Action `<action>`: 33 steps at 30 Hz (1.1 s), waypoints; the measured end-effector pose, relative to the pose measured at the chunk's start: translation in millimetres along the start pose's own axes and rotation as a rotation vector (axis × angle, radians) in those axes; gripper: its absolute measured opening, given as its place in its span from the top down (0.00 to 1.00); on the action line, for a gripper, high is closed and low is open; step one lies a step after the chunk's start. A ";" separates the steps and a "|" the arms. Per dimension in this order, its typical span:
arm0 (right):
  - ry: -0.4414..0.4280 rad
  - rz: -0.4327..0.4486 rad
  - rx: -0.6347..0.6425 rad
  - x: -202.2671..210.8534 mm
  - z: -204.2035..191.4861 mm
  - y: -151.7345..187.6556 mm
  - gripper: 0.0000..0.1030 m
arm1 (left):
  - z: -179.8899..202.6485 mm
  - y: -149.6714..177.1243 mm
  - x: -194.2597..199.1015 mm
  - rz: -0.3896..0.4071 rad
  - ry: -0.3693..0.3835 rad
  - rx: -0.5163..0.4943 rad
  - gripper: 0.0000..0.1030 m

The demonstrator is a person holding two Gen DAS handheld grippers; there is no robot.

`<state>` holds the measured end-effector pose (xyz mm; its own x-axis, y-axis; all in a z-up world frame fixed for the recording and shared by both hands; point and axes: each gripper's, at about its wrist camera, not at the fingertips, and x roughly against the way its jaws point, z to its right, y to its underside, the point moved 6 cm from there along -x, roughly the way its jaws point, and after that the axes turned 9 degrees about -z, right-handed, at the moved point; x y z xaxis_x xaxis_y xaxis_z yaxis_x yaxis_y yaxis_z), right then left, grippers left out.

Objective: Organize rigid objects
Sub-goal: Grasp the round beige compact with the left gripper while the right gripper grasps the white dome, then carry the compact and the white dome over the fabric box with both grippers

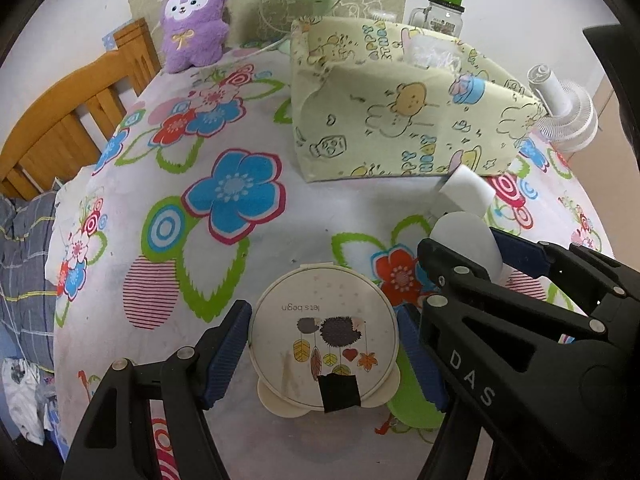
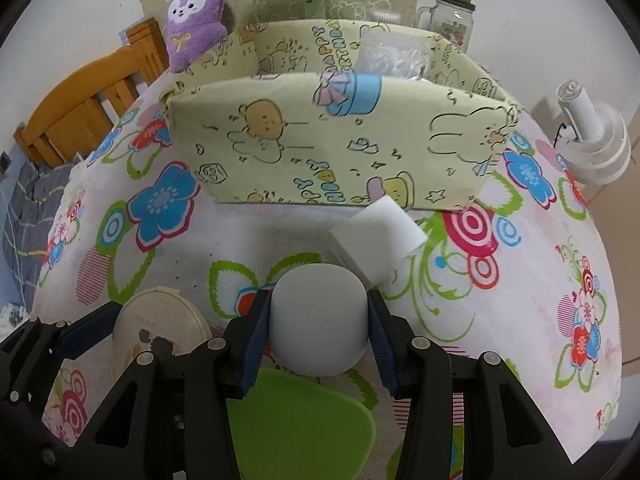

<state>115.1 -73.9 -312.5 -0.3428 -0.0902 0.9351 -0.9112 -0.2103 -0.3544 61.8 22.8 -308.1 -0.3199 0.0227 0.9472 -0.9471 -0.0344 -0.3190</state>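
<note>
The right tongs (image 2: 319, 334) clamp a pale rounded cup (image 2: 319, 316) just before a white block (image 2: 378, 236) at the foot of the printed box (image 2: 340, 152). The left tongs (image 1: 322, 354) grip the round case (image 1: 324, 336). Bare flowered tabletop (image 1: 160, 184) lies open leftward to its edge.

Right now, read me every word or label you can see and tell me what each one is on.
"lets begin": on the round cream case, printed upside down from this view.
"DAS": on the black right gripper body.
"HAPPY BIRTHDAY": on the inner wall of the yellow-green fabric box, last letters cut off.
Glass jar label: too small to read.
</note>
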 end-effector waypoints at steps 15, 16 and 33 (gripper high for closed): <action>-0.014 0.059 0.010 43.4 13.7 -13.0 0.52 | 19.4 -13.2 34.8 0.060 -0.003 -0.007 0.26; -0.015 0.059 0.010 45.2 14.9 -13.7 0.52 | 21.1 -14.6 36.4 0.063 -0.003 -0.009 0.26; 0.006 0.114 0.003 87.1 34.7 -34.2 0.52 | 43.9 -39.7 68.1 0.109 0.012 -0.028 0.26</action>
<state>124.3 -108.4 -219.3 -0.4453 -0.1075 0.8889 -0.8657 -0.2019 -0.4580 78.8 -18.2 -229.5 -0.4216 0.0319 0.9062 -0.9068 -0.0093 -0.4215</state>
